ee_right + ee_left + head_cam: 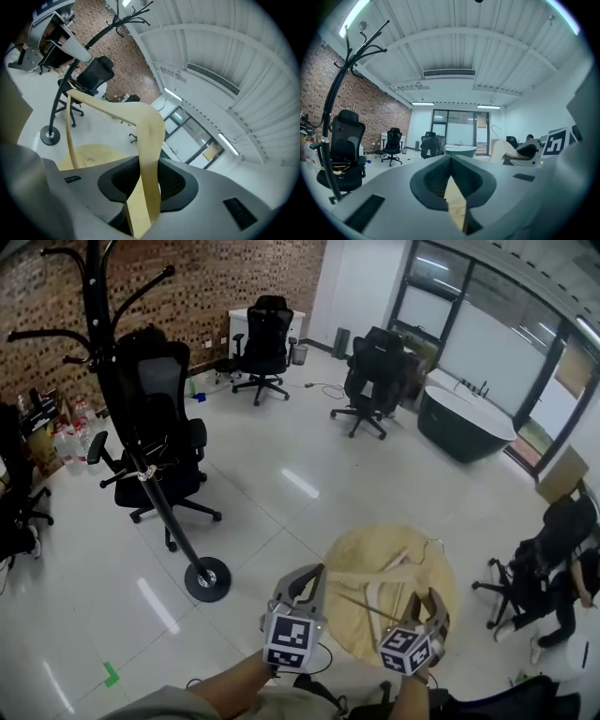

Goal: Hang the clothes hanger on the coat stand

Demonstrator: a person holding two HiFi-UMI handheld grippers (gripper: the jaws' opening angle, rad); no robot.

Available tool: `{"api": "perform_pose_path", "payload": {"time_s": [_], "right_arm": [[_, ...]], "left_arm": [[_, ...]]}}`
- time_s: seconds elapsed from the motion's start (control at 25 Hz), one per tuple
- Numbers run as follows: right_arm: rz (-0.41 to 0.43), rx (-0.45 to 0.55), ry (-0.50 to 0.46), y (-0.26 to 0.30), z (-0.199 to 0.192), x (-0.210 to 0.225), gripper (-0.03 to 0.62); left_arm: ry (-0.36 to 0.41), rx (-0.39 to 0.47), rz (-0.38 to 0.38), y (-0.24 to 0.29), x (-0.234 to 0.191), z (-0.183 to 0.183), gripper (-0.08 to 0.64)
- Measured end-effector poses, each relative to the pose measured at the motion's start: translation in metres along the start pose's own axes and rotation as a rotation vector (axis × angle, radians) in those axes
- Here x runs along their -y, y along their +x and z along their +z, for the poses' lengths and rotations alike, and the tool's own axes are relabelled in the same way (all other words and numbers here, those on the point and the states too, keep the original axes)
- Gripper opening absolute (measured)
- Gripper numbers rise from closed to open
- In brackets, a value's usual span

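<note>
the hanger (375,579) sits at 5 o'clock, left gripper (305,585) and right gripper (429,607) each clamped on an end, likely to steady it for carrying toward the stand (150,476) at 10 o'clock.

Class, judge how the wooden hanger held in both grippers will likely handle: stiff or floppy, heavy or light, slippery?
Probably stiff: the wooden hanger shows a firm angled shape though gripped only at two spots, by the left gripper and the right gripper. Likely light, as its frame is thin and open. The smooth wood might slide between the pads.
</note>
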State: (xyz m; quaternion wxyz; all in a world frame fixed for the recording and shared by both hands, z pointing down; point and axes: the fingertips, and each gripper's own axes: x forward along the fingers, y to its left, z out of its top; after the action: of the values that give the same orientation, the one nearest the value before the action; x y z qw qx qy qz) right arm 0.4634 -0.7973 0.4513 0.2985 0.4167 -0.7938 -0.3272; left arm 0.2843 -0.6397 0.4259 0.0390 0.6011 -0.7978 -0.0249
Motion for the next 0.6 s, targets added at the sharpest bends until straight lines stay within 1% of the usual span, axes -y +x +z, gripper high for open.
{"api": "perform_pose_path", "payload": {"time_s": [0.16,0.28,0.36,0.48,0.6], "right_arm": [[-0.037,0.084,0.045,-0.015,0.015,0.022,0.109],[-0.036,0.162,0.073,-0.020,0.035,0.037,0.109],[-0.028,0.207,0.082,-0.027,0.046,0.038,0.109],[-0.001,0.261,0.106,-0.039,0.066,0.022,0.109],[0.047,0.312,0.129,-0.058,0.096,-0.012,0.109]], "left_arm": [[0.014,0.047,0.063,-0.021,0.006,0.023,0.017],[0.041,0.047,0.120,-0.034,0.008,0.033,0.017],[0.052,0.045,0.157,-0.046,0.008,0.032,0.017],[0.061,0.049,0.212,-0.070,-0.003,0.028,0.018],[0.071,0.044,0.265,-0.106,-0.029,0.025,0.017]]}}
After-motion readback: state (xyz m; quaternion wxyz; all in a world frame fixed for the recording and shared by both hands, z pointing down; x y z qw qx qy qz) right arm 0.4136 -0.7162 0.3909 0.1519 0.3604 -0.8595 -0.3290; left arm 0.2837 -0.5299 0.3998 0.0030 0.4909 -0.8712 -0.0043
